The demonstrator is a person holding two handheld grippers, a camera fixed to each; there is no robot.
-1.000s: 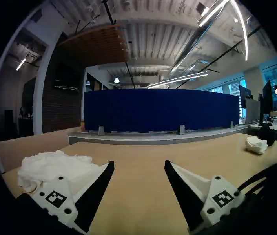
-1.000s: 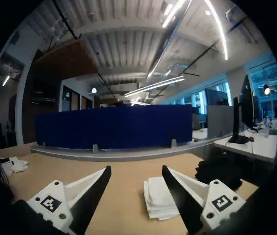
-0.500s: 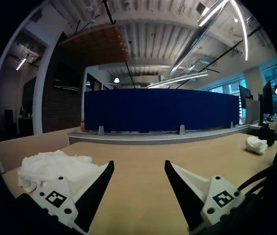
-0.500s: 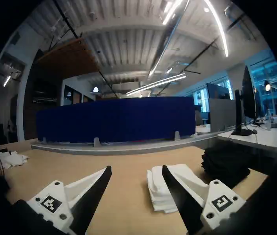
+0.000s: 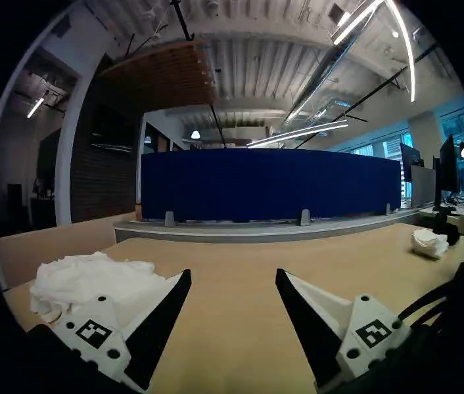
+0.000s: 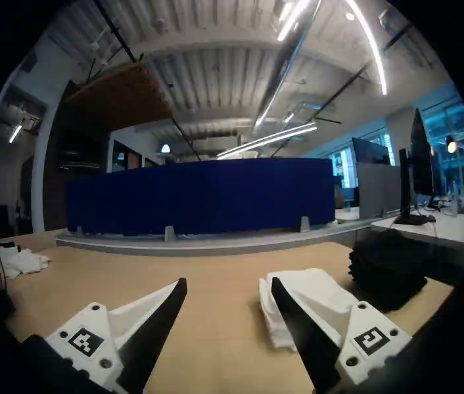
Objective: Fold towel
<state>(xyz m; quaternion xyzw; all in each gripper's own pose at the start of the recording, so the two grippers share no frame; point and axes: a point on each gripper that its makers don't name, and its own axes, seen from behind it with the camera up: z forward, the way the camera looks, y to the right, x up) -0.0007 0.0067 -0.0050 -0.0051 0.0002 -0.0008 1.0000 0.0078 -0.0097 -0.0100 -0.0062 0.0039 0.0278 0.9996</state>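
Note:
A crumpled white towel [image 5: 87,279] lies on the wooden table [image 5: 232,262] at the left, partly behind the left finger of my left gripper [image 5: 232,289], which is open and holds nothing. In the right gripper view a folded white towel stack [image 6: 301,299] rests on the table, partly hidden by the right finger of my right gripper [image 6: 227,295], which is open and empty. The same crumpled towel [image 6: 22,261] lies far left in that view. The folded stack [image 5: 429,243] also sits far right in the left gripper view.
A pile of black cloth [image 6: 390,269] sits just right of the folded stack. A blue divider panel [image 5: 265,184] on a grey rail closes the table's far edge. Monitors [image 6: 416,171] stand on a desk to the right.
The right gripper has dropped lower and nearer the table; the folded stack and black pile have shifted slightly right and look larger. The left gripper view is unchanged.

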